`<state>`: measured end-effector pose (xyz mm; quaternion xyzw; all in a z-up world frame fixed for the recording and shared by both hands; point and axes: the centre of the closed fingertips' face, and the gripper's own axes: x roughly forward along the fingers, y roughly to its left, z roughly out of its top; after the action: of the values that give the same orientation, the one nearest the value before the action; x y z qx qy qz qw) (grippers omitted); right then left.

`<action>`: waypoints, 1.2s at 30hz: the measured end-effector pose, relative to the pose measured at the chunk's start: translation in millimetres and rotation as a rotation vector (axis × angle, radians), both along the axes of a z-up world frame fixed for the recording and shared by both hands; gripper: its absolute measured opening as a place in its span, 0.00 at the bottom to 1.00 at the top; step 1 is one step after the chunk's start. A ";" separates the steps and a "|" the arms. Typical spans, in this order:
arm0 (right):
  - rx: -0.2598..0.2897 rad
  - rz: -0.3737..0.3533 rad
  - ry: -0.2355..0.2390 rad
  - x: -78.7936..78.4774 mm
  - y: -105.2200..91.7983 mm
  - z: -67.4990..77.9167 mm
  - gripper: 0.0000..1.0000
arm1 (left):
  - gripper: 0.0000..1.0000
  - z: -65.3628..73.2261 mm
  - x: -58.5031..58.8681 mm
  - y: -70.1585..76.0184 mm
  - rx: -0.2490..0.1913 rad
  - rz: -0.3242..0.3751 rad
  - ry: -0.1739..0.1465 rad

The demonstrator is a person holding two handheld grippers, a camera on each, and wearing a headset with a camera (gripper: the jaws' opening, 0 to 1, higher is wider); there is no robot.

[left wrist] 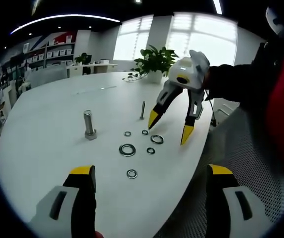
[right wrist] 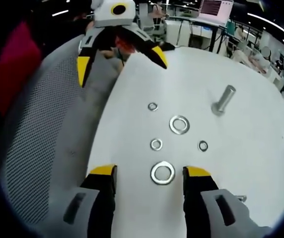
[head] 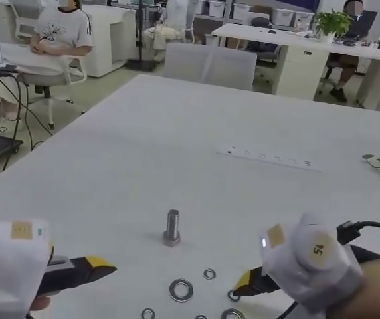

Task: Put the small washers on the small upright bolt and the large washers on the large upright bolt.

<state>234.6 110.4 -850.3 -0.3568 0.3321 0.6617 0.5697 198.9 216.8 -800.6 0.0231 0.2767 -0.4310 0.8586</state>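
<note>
**Q:** What is laid out on the bench?

**A:** On the white workbench (head: pixel 110 166) the large bolt (head: pixel 171 228) stands upright on its head, with its shank bare. The washers lie flat and scattered on the near side of it. In the left gripper view the small bolt (left wrist: pixel 142 109) stands upright too, thin and apart from the large one, at the far side of the washers. A power strip (head: pixel 270 158) lies well behind all of this.

**Q:** How do the tongs stand?

**A:** My right tongs (right wrist: pixel 150 171) have their jaws spread and clamp nothing. A large washer (right wrist: pixel 162 172) lies flat on the table between their two yellow tips. I cannot tell whether the tips touch the table. My left tongs (left wrist: pixel 150 171) are also spread and empty. They are at the table's near edge and point across the washers toward the right tongs.

**Q:** Where are the other washers?

**A:** A second large washer (right wrist: pixel 179 124) lies between the first one and the large bolt. Small washers (right wrist: pixel 156 144) lie near these two, each apart from the others. A grey mesh chair seat (right wrist: pixel 42 148) shows beside the table edge.
</note>
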 end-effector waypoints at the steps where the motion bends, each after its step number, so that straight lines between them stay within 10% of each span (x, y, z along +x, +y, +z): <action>1: -0.004 0.002 0.004 -0.3 0.7 -0.5 0.54 | 0.92 0.2 0.1 0.0 0.000 0.000 -0.001; 24: -0.120 -0.001 0.005 6.3 -5.4 -18.0 0.43 | 0.91 1.2 1.0 -0.4 -0.009 0.004 -0.006; 36: -0.214 0.057 -0.069 15.8 -5.4 -20.2 0.31 | 0.91 2.5 1.8 -0.6 -0.009 0.005 -0.014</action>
<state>250.5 105.0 -870.5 -0.4474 0.3706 0.6257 0.5205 200.8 216.1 -798.1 0.0216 0.2687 -0.4300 0.8617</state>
